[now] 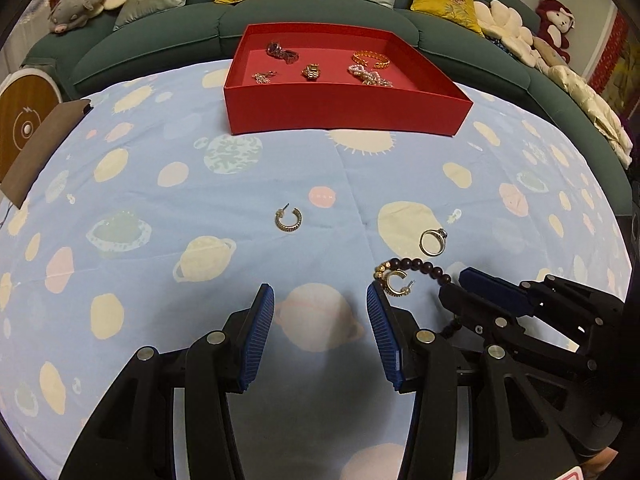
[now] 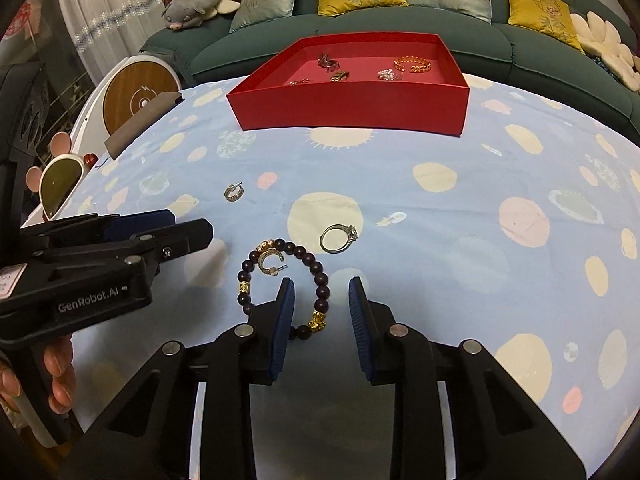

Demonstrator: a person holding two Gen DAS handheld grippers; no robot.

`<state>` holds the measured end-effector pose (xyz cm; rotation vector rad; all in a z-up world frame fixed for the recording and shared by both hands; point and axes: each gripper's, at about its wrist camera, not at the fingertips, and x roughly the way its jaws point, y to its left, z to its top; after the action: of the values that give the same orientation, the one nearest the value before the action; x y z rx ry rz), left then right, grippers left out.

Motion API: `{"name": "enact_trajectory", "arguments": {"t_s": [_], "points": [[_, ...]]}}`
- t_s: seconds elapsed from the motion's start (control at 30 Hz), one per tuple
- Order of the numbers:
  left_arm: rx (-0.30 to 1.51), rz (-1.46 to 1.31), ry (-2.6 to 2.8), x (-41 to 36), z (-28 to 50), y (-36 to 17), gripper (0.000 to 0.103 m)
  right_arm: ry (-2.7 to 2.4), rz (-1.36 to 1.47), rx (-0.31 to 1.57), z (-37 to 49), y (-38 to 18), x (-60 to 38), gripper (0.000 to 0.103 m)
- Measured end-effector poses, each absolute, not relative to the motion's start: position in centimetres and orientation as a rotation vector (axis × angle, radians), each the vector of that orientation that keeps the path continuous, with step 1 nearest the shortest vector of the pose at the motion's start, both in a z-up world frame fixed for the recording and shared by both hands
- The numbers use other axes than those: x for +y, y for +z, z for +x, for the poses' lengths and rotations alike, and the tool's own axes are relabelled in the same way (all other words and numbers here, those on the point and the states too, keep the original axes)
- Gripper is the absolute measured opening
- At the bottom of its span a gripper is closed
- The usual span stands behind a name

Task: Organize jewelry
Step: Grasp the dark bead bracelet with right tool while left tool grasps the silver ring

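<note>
Round dark wooden beads of bracelet (image 2: 320, 280) between ribbed right gripper (image 2: 320, 292) pads

Both grippers tilt downward, left gripper (image 1: 320, 300) and right gripper (image 2: 321, 290) fingers parted.

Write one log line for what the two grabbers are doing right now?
left gripper: open, empty | right gripper: open, straddling bead bracelet | silver ring: on cloth | red box: holds jewelry

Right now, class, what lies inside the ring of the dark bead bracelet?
A gold hoop earring lies inside the bead bracelet, touching its far beads. The right gripper hides part of the near side.
</note>
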<state>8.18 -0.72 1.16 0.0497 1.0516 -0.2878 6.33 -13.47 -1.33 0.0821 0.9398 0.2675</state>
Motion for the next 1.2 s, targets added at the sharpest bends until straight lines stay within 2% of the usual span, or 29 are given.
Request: {"name": "enact_trajectory", "arguments": {"t_s": [0.17, 0.47, 0.83, 1.2], "points": [[1.049, 0.017, -0.281, 0.2, 8.5, 1.6, 0.046, 0.262, 0.045, 0.953, 6.9, -2.2, -12.7, 0.007], [1.070, -0.037, -0.285, 0.9, 9.4, 1.4, 0.046, 0.279, 0.109, 0.924, 6.9, -0.8, -13.5, 0.007], [1.036, -0.027, -0.370, -3.8, 11.5, 1.6, 0.047, 0.366, 0.225, 0.791, 2.8, 5.9, -17.5, 0.007], [0.978, 0.195, -0.398, -9.0, 10.3, -0.9, 0.045, 0.300, 0.217, 0.862, 1.8, 3.6, -20.1, 0.007]]}}
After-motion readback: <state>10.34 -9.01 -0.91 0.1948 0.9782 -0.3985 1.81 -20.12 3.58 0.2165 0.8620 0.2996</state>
